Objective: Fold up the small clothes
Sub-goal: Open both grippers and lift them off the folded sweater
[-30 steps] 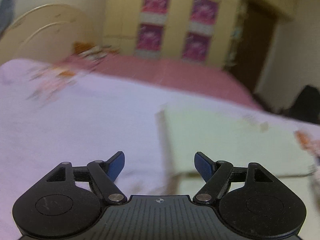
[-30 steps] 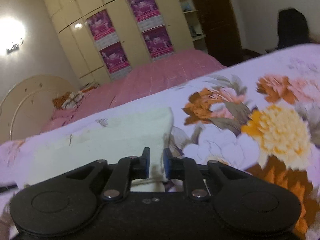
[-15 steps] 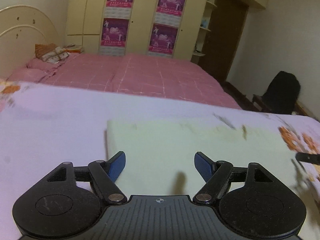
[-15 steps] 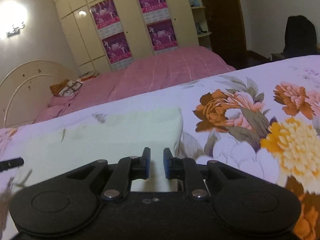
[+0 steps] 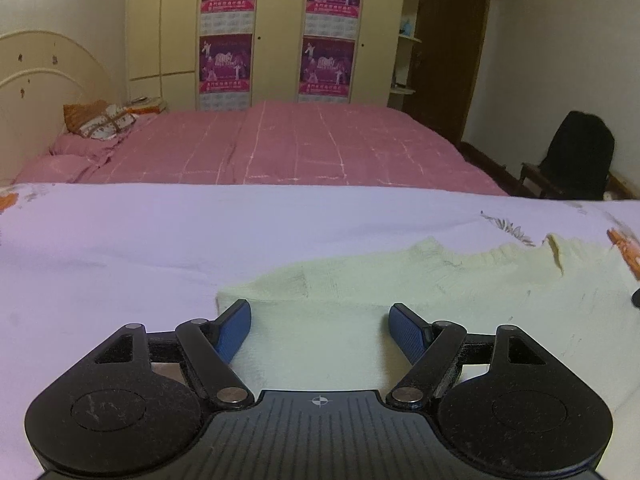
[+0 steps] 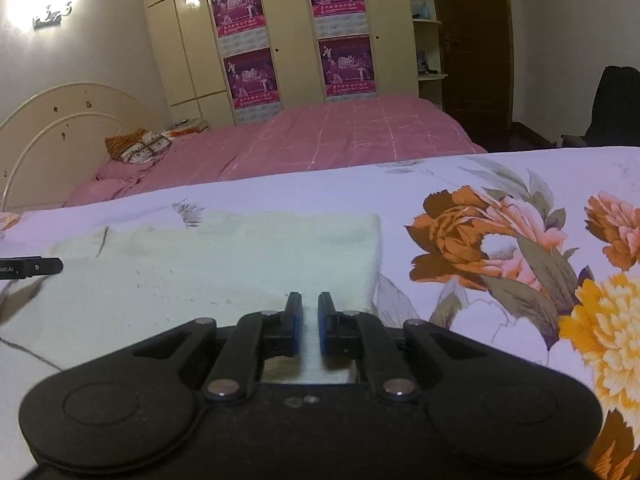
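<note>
Two grippers worked one pale yellow knit garment (image 5: 420, 292) that lay flat on a floral sheet (image 6: 500, 240), near its front edge. The left gripper (image 5: 319, 326) stood wide, its blue pads on either side of the garment's near left corner with cloth between them but nothing pinched. The right gripper (image 6: 309, 328) sat at the near right corner, its jaws closing to a narrow gap with a strip of the garment's edge between the pads; whether they already pressed on the fabric could not be told for sure. Beyond the sheet lay a pink bed (image 5: 280, 148), and a wardrobe (image 5: 276, 28) stood against the far wall.

Several things could go wrong from here, as I judged it. If the right pads caught only a thin layer of the knit, the corner could slip out once lifted, and the fold would come out skewed. If the pinch went too deep, it could take the sheet along with the garment and drag the bedding up. With the left jaws still apart, lifting on the right alone would likely twist the garment and wrinkle it. The loose knit could also stretch or bunch under an uneven pull.
</note>
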`<state>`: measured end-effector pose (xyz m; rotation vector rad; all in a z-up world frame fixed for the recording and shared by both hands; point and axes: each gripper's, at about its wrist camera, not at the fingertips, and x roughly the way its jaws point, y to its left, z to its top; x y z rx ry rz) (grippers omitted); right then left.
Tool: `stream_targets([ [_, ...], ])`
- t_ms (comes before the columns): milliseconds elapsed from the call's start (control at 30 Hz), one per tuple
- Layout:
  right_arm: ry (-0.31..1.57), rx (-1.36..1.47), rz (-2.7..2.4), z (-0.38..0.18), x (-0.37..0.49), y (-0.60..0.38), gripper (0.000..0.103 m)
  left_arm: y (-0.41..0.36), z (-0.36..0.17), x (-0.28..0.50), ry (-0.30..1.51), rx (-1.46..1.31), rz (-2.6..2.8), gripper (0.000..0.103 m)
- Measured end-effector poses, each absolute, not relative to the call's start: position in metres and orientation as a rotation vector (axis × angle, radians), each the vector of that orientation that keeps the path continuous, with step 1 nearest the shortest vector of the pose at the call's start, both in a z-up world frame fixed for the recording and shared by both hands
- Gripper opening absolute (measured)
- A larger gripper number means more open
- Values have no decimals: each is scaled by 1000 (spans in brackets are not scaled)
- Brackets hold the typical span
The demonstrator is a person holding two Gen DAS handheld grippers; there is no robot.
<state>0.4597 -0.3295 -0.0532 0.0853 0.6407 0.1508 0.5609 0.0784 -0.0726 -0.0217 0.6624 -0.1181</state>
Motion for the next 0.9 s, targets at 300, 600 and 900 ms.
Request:
stream_targets([
  [300,627,151,211,-31,477,-279,21,-20,-58,542,655,39,-249,77],
  [600,669,38,185,-48,471,-278,17,42,-70,524,639,-5,-108,77],
  [900,629,127,152,-33,446,-286,29,15,-63,485,602,-67,-166,77],
])
